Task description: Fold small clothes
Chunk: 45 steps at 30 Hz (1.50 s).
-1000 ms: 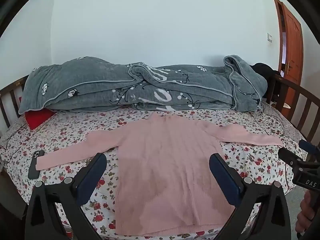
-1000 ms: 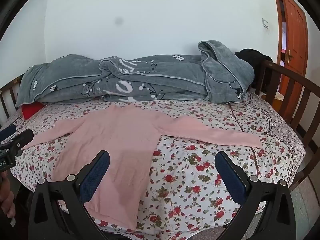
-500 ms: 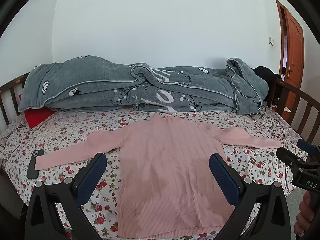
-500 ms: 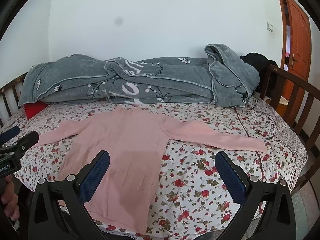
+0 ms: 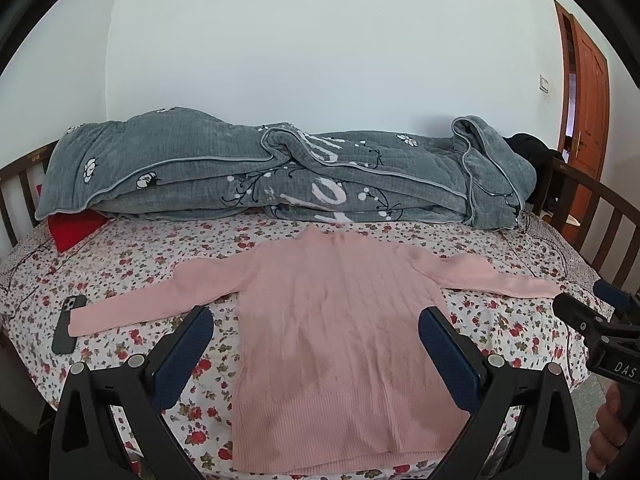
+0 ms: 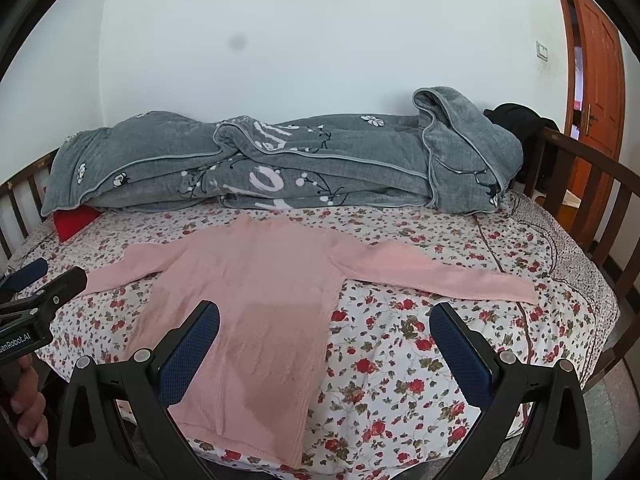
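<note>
A pink knit sweater (image 5: 340,320) lies flat, front up, on a floral bedsheet (image 5: 132,256), both sleeves spread out sideways. It also shows in the right wrist view (image 6: 256,292). My left gripper (image 5: 316,344) is open and empty, held above the sweater's lower body near the hem. My right gripper (image 6: 324,344) is open and empty, over the sweater's right edge and the sheet. Each gripper's tip shows at the edge of the other view.
A folded grey quilt (image 5: 280,176) lies along the back of the bed. A red pillow (image 5: 74,228) peeks out at the left. A dark phone (image 5: 68,328) lies by the left cuff. Wooden bed rails (image 6: 592,204) stand at the right, a door (image 6: 600,92) beyond.
Both grippers have pulled back and tilted up a little, so the bed and sweater sit slightly lower and further in view. Both stay open. The sweater has not moved.
</note>
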### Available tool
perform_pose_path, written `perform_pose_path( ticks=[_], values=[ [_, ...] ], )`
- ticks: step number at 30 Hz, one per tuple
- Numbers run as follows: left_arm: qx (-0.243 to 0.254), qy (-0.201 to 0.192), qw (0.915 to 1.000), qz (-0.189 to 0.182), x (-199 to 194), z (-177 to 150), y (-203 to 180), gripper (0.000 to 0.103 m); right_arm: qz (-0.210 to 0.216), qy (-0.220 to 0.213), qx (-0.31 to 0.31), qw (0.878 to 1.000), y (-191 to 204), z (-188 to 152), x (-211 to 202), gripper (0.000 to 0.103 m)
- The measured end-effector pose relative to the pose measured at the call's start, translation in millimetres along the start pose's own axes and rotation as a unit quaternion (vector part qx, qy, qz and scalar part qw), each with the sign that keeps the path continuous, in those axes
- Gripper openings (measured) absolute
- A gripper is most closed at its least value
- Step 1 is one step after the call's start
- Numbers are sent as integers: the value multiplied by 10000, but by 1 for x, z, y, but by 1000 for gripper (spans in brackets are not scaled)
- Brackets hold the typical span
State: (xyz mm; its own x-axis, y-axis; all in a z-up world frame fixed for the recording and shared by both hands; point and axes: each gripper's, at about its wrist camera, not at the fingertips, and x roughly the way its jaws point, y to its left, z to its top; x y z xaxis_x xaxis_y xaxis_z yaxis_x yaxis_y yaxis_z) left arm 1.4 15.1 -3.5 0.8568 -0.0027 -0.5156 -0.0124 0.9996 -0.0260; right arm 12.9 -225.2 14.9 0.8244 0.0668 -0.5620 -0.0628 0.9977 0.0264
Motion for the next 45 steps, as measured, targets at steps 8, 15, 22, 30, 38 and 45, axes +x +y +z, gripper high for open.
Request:
perform_pose_path(
  ticks=[8,15,22,30,38,45],
  values=[
    [-22,-32,10000,53,-10,5,1,103,40,-46,11,10000,3,3,-6,103],
    [-44,-43,9999,85,-14,8,6,103,116,-100,1,9999,5,3,-11,103],
    [-49,-63,9999,67,-17,9,9,103,127,-154,3,9998,3,1,-15,103],
    [-31,-74,9999,66,-20,8,6,103,112,-175,30,9998,2,0,-18,103],
    [-154,-82,9998,-14,-18,9,7,103,89,-215,-7,9997,2,1,-22,103],
    [-63,-83,9999,29,-15,8,4,103,44,-251,31,9997,-1,0,-23,103]
  ],
)
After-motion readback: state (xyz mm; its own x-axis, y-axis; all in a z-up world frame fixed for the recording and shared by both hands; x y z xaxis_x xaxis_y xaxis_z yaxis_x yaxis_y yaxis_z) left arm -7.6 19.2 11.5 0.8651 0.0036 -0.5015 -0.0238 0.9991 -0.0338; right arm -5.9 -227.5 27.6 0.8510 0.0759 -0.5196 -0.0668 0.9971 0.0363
